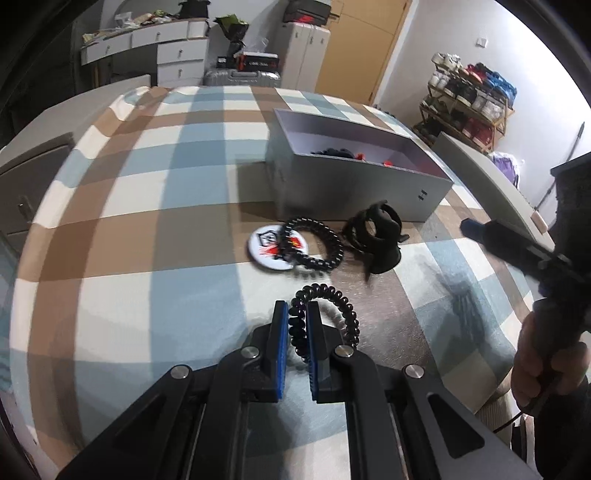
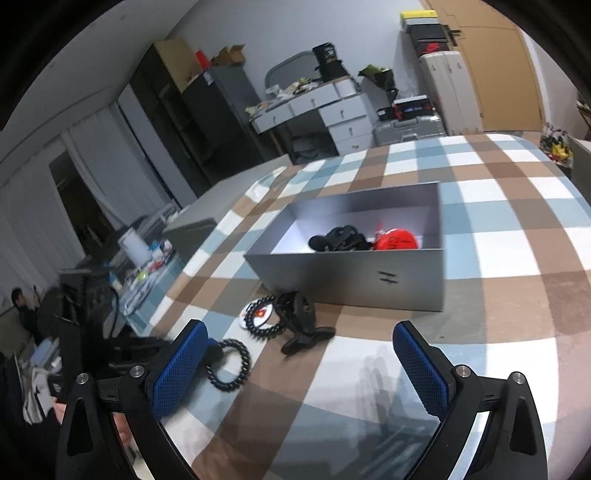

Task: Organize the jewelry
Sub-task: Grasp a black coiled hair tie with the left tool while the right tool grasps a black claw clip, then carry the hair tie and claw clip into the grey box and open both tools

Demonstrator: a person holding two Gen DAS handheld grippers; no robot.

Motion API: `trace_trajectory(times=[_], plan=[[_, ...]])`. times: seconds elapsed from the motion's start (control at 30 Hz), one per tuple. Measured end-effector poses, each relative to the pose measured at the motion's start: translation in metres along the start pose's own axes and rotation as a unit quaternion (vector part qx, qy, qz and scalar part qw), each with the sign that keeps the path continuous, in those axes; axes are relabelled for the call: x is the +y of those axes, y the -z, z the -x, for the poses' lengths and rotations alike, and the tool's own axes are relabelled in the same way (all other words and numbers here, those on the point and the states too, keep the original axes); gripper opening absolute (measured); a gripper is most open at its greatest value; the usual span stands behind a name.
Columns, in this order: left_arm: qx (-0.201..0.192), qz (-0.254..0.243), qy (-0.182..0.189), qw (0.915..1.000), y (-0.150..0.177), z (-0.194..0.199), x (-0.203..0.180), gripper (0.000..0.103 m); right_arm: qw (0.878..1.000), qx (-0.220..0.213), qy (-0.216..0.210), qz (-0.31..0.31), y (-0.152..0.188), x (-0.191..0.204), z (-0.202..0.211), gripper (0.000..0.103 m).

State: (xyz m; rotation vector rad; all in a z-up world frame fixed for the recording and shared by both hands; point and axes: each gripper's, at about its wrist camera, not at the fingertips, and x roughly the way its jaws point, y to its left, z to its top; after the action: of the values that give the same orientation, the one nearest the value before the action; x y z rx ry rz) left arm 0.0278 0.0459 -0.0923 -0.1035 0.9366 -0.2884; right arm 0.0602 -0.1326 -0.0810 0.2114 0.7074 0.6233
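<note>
The black coiled hair tie is pinched between the blue pads of the left claw, just above the checked bedcover — its loop bulges out to the claw's right. The grey box lies ahead and slightly right, past the other coil and the clip. The right claw hangs wide, holding nothing — the left is the one to carry.

Saw a plaid cloth in blue, brown and white over the work surface. Back wall was plain white. White drawer desk stood against it, cluttered on top, silver suitcase beside it. Wooden door was to the right, then a shoe rack full of sneakers. Dark cabinet with cardboard boxes on top sat left of the desk. Light was dim, indoor.
</note>
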Motion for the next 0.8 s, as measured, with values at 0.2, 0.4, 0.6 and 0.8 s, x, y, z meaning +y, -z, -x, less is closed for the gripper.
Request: trace_trajectory(times=[0.2,0.4,0.6,0.8], plan=[[-0.039,0.036,-0.006,0.9985,0.001,0.019,0.019,0.005,0.999,0.037,0.003,0.018,-0.004,0.012,-0.031,0.077],[-0.058,0.057,-0.002,0.9966,0.001,0.027,0.032,0.005,0.996,0.07,0.039,0.049,-0.009,0.021,-0.061,0.052],[-0.072,0.07,0.006,0.995,-0.001,0.032,0.039,0.005,0.993,0.079,0.063,0.06,-0.006,0.022,-0.066,0.03],[-0.084,0.067,0.011,0.9941,-0.011,0.035,0.04,0.005,0.995,0.065,0.047,0.053,-0.003,0.022,-0.052,0.03]])
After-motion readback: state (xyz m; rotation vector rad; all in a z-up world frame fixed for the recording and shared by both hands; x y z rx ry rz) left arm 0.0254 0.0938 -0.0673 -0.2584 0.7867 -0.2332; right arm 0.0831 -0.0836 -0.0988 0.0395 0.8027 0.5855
